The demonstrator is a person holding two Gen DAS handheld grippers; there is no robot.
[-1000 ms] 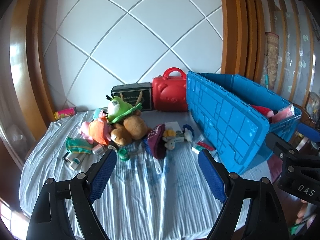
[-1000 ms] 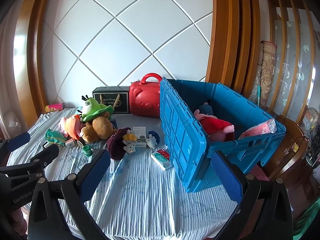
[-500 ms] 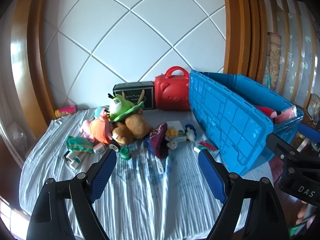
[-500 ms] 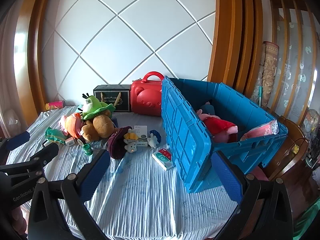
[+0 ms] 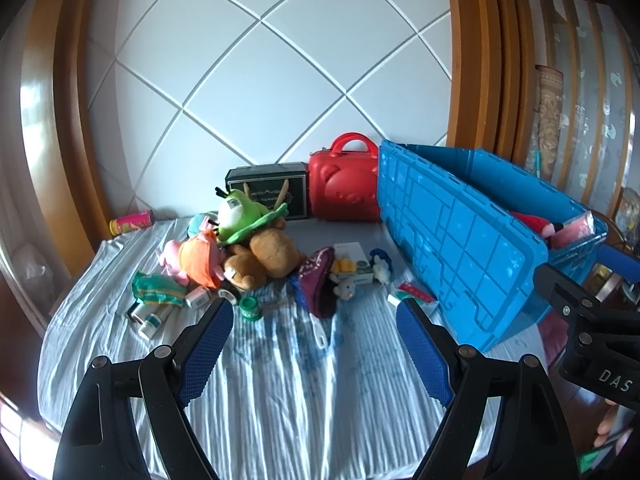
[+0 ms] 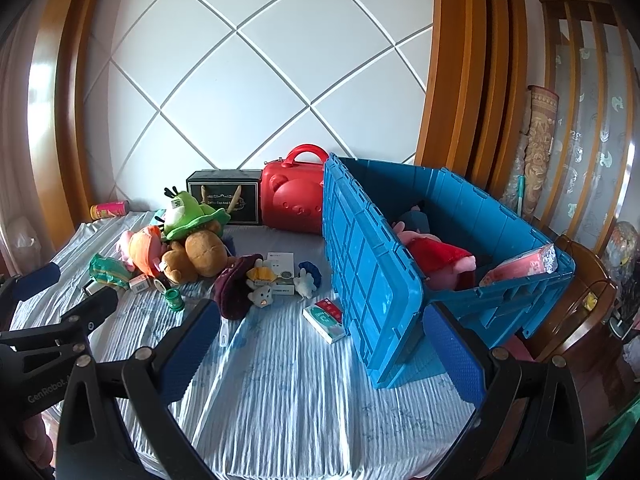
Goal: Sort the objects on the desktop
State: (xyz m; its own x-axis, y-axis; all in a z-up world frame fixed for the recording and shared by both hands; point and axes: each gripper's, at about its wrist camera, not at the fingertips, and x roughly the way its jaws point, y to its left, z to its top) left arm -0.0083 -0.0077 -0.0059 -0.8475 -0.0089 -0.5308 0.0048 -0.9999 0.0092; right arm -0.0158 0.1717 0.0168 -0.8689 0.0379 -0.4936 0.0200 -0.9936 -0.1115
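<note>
Where striped cloth [image 5: 304, 392] covers table below tiled wall [image 5: 256, 80], toy pile [image 5: 240, 248] beside blue crate [image 6: 384, 264]; left gripper [image 5: 314, 338], right gripper [image 6: 320, 344] both agape, empty.

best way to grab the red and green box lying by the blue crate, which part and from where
Grip the red and green box across its narrow width, coming from above. It lies flat on the striped cloth, its long sides are free, and only its far end nears the blue crate. The open right gripper is nearest; I'd turn it to straddle those sides.
</note>
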